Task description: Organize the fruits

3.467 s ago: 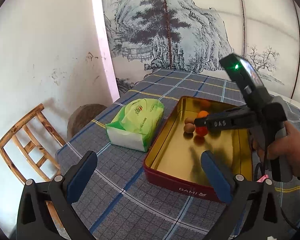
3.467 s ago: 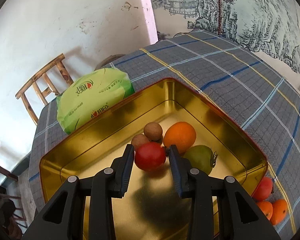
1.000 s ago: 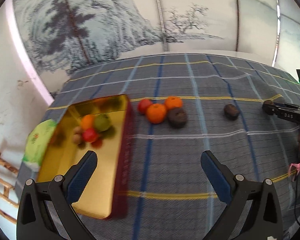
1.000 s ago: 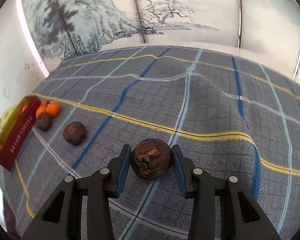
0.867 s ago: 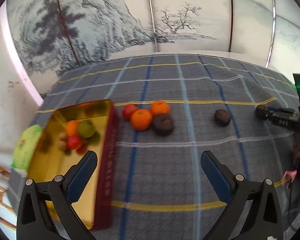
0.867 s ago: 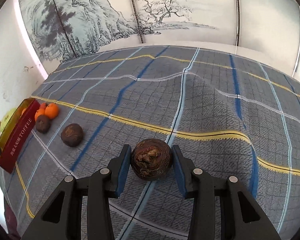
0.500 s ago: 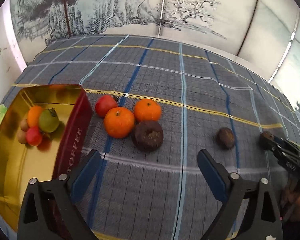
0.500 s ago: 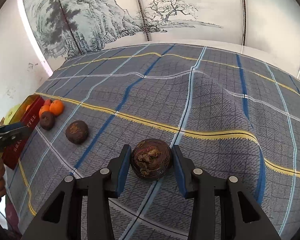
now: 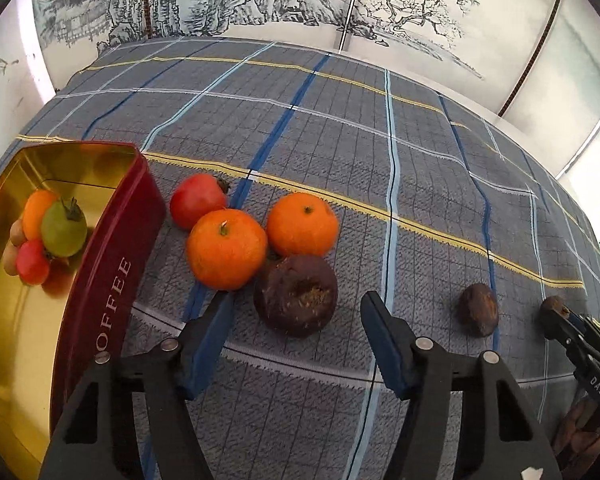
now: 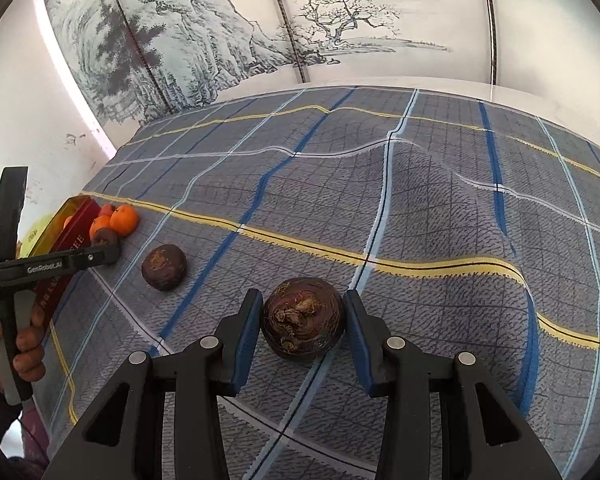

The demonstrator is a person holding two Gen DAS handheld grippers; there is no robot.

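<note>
The right claw (image 10: 303,334) pinches a dark brown round fruit (image 10: 302,318) that sits on the table (image 10: 420,208). The left claw (image 9: 296,344) is spread wide, with another dark fruit (image 9: 296,295) just past its tips. That fruit touches two oranges (image 9: 227,248), and a red fruit (image 9: 197,206) lies next to them. A red tin (image 9: 112,276) beside them holds a green fruit (image 9: 63,226), an orange one and a red one. One more dark fruit (image 9: 478,309) lies alone farther right.
</note>
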